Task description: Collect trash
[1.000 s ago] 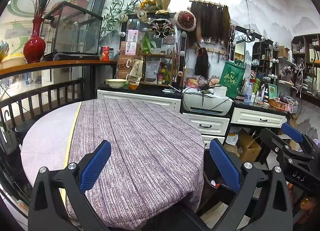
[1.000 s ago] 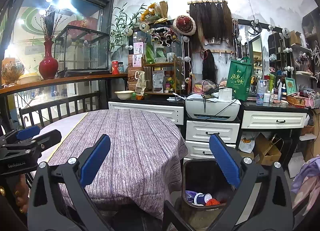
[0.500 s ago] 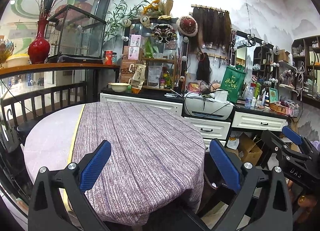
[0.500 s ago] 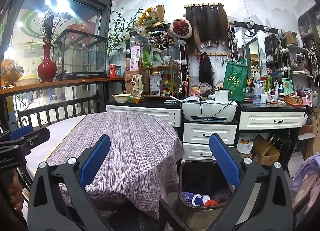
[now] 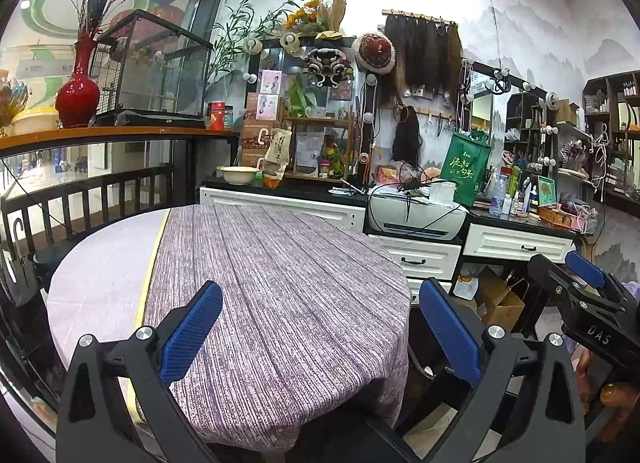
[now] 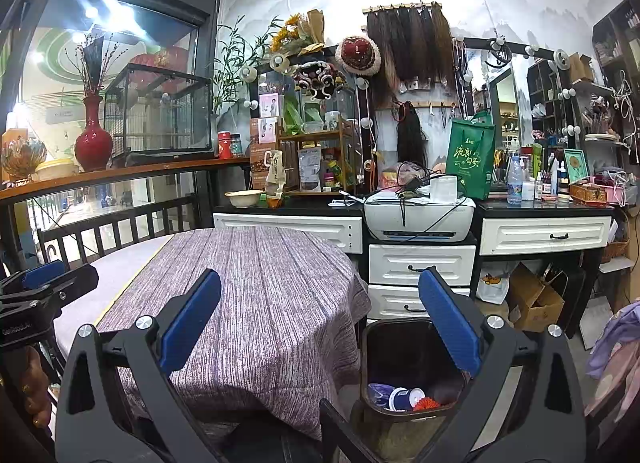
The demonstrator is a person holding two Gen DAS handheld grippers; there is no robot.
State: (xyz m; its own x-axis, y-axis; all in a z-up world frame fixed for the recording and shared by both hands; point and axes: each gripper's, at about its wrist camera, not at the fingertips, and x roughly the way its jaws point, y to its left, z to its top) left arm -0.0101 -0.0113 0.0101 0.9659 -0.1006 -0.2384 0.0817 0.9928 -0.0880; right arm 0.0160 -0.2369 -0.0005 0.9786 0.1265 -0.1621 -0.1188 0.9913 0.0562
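A dark trash bin (image 6: 414,367) stands on the floor to the right of the round table (image 6: 256,283); inside lie a blue-and-white cup (image 6: 401,398), something orange and a bluish wrapper. My right gripper (image 6: 320,319) hangs open and empty in front of the table edge and the bin. My left gripper (image 5: 320,321) is also open and empty above the table's near edge (image 5: 280,303), whose striped purple cloth shows nothing on it. The right gripper (image 5: 588,283) appears at the right edge of the left wrist view, and the left gripper (image 6: 44,283) at the left edge of the right wrist view.
Behind the table runs a white cabinet (image 6: 424,267) with drawers, carrying a printer (image 6: 418,219), a green bag (image 6: 470,155) and bottles. A cardboard box (image 6: 534,297) sits under the counter. A dark railing (image 5: 88,199) and a shelf with a red vase (image 5: 78,83) stand at the left.
Both grippers have drawn back and risen slightly, so the table and bin sit a little lower and farther in view. Both stay open and empty.
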